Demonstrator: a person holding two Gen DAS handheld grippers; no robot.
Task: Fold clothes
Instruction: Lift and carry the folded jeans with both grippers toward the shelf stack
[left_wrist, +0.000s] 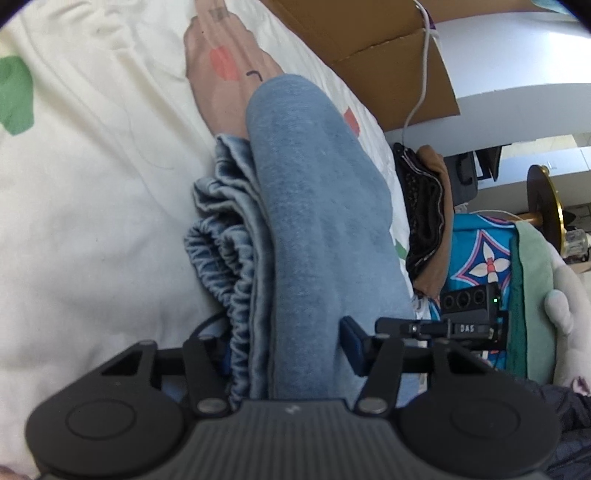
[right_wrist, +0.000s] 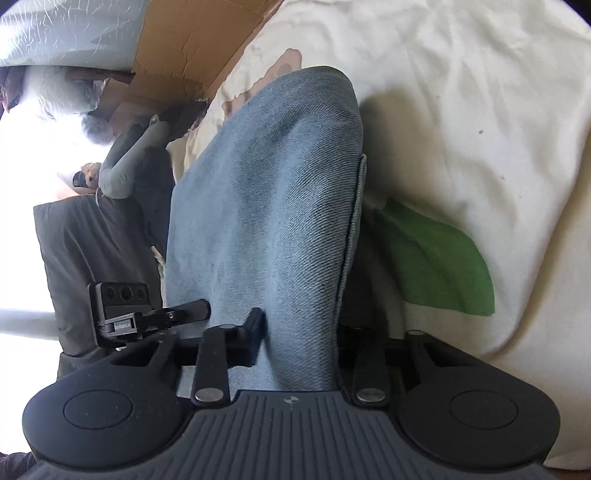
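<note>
A folded blue denim garment (left_wrist: 306, 221) with an elastic gathered waistband (left_wrist: 221, 258) runs up the middle of the left wrist view, lying on a cream bedspread (left_wrist: 92, 203). My left gripper (left_wrist: 286, 347) is shut on the garment's thick near end, one pad (left_wrist: 351, 343) showing on the right and the other mostly hidden by cloth. In the right wrist view the same denim (right_wrist: 266, 206) fills the centre, and my right gripper (right_wrist: 299, 332) is shut on its near edge, with the left pad (right_wrist: 255, 328) visible and the right one hidden.
The bedspread has green (right_wrist: 436, 266), pink and red (left_wrist: 223, 64) printed shapes. A cardboard box (left_wrist: 388, 55) and a white cable (left_wrist: 421, 85) lie beyond the bed edge. A pile of dark and brown clothes (left_wrist: 428, 218) and patterned fabric (left_wrist: 480, 258) sits to the right.
</note>
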